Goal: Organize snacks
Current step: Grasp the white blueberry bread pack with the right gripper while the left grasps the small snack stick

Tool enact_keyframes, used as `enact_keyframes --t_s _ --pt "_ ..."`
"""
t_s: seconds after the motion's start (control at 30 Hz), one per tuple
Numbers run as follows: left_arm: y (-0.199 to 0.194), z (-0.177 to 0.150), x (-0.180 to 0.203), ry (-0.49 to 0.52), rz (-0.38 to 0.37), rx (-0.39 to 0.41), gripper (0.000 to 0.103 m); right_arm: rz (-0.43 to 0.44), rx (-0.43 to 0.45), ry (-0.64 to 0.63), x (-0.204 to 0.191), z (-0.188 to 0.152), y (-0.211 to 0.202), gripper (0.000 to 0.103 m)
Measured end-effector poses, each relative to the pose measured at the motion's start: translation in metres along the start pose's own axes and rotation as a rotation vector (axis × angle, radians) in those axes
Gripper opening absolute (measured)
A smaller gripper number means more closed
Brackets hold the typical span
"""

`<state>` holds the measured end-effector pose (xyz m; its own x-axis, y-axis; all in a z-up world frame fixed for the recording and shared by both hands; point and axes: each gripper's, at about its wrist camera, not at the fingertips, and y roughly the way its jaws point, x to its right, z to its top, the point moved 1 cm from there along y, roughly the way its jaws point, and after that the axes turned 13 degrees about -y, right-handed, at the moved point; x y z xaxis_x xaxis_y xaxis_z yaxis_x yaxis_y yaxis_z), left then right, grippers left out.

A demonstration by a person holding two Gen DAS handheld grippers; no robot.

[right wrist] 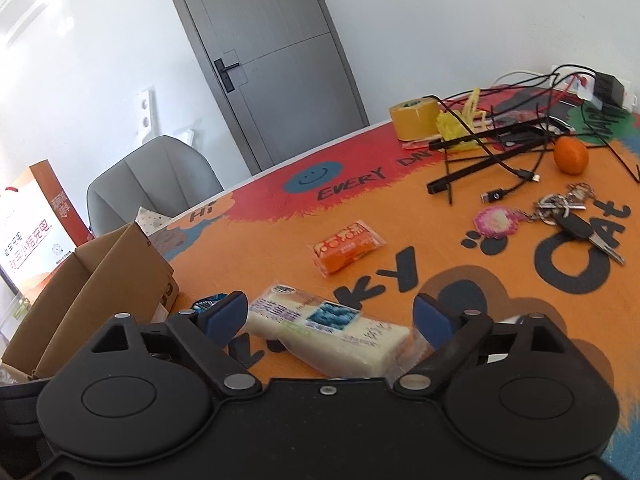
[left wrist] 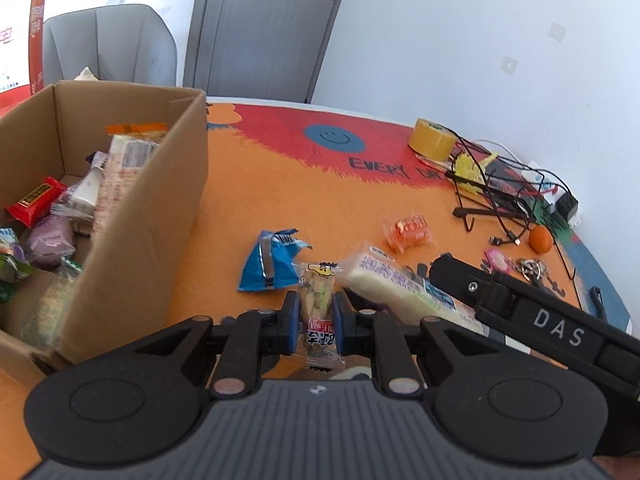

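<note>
Left wrist view: cardboard box point(left wrist: 132, 216) holding wrapped snacks point(left wrist: 44, 216); left gripper point(left wrist: 316, 312) clamped on a clear snack packet point(left wrist: 318, 300) beside it. Right gripper point(right wrist: 330, 314), jaws wide, straddles a white bar point(right wrist: 332, 328) on the orange mat point(right wrist: 420, 220); grey door point(right wrist: 280, 60) behind.
</note>
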<state>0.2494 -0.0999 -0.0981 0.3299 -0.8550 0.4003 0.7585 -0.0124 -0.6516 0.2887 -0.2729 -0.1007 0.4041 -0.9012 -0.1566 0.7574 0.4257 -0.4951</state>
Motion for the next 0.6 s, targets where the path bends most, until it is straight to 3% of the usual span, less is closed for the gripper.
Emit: enact_keyframes --t_s 0.23,0.37,0.47,0.6 --pt "0.004 0.003 -0.006 -0.01 0.015 -0.003 0.016 0.008 0.008 -0.027 -0.008 0.0 0.011 0.096" --pt "0.004 0.002 -0.007 -0.011 0.014 -0.001 0.016 -0.019 -0.032 -0.027 -0.005 -0.007 0.022 0.094" --pt "0.004 0.001 -0.007 -0.012 0.01 -0.001 0.016 -0.029 -0.065 -0.03 -0.004 -0.015 0.026 0.083" --pt "0.003 0.0 -0.007 -0.012 0.004 -0.006 0.016 -0.028 -0.06 -0.049 -0.004 -0.02 0.018 0.052"
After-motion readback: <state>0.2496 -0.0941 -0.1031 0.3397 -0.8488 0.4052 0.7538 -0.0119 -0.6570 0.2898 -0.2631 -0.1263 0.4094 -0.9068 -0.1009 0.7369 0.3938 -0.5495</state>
